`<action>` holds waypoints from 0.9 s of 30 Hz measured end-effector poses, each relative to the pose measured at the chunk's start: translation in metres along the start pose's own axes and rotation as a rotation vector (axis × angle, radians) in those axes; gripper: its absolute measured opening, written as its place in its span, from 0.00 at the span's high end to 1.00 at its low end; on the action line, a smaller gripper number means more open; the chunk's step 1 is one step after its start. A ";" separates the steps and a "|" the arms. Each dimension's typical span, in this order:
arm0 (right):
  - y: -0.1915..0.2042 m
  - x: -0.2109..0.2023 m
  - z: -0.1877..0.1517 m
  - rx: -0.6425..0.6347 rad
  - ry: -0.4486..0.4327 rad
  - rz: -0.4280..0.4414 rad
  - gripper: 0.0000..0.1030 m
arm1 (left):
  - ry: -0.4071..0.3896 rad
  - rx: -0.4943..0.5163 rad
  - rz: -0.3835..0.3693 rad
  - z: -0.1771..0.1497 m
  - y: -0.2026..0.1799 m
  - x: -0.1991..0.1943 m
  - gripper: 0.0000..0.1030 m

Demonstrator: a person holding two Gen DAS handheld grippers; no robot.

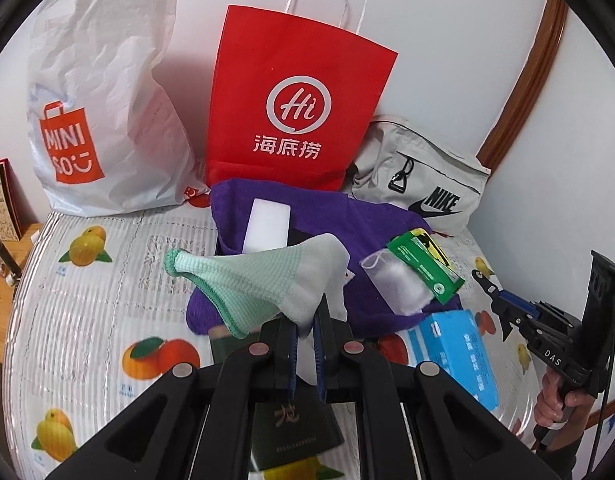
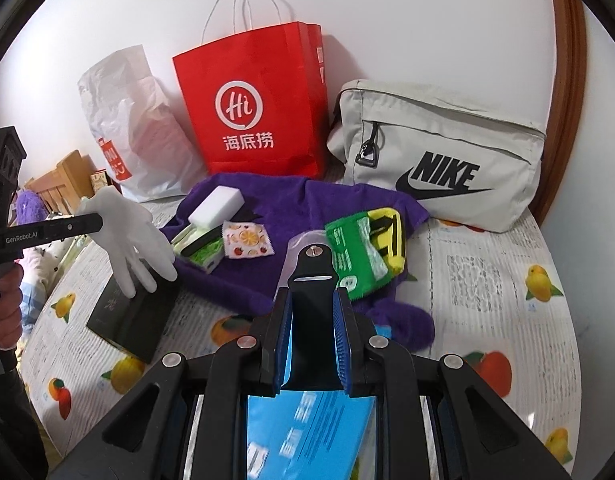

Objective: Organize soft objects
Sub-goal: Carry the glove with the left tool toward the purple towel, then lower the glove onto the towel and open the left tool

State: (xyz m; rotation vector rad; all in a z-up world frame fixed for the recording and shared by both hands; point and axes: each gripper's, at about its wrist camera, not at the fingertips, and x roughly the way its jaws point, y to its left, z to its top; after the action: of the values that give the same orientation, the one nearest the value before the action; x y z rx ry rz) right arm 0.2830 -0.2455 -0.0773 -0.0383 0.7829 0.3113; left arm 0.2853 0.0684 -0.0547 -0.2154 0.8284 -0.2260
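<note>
My left gripper [image 1: 305, 320] is shut on the cuff end of a white glove with a mint green cuff [image 1: 259, 280], held up over the purple towel [image 1: 347, 220]. In the right wrist view the glove [image 2: 127, 236] dangles at the left, fingers down, above a dark box [image 2: 135, 320]. My right gripper [image 2: 312, 300] is shut on a flat black piece with a slot and a small screw [image 2: 313, 268], just above the towel's near edge [image 2: 267, 280]. On the towel lie a white sponge [image 2: 215, 204], a green packet [image 2: 359, 252] and a fruit-print sachet [image 2: 247, 240].
A red paper bag [image 2: 251, 104], a white plastic bag [image 1: 99, 120] and a grey Nike bag [image 2: 439, 156] stand along the wall at the back. A blue box [image 1: 459, 352] lies under my right gripper. The fruit-print cover [image 2: 487, 300] lies bare at the right.
</note>
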 end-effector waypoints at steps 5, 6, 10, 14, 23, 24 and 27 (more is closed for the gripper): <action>-0.004 0.013 0.019 -0.014 -0.007 0.004 0.80 | -0.005 0.005 -0.003 0.016 -0.001 0.013 0.93; -0.004 0.015 0.022 -0.019 -0.008 0.005 0.80 | -0.006 0.007 -0.004 0.019 -0.002 0.015 0.93; -0.004 0.024 0.035 -0.031 -0.015 0.009 0.80 | -0.016 0.007 -0.010 0.033 -0.003 0.025 0.93; -0.005 0.038 0.045 -0.034 -0.015 0.019 0.80 | -0.020 -0.003 -0.022 0.048 -0.002 0.035 0.93; -0.006 0.075 0.060 -0.061 0.027 0.018 0.80 | 0.018 0.006 -0.057 0.071 -0.015 0.072 0.93; -0.006 0.079 0.062 -0.063 0.031 0.015 0.80 | 0.024 0.011 -0.053 0.072 -0.018 0.077 0.93; -0.007 0.091 0.068 -0.071 0.044 0.008 0.80 | 0.044 0.027 -0.036 0.074 -0.026 0.091 0.93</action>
State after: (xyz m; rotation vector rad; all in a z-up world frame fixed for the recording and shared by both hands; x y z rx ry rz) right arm 0.3925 -0.2178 -0.0928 -0.1095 0.8155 0.3467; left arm 0.3974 0.0253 -0.0625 -0.2009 0.8651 -0.2765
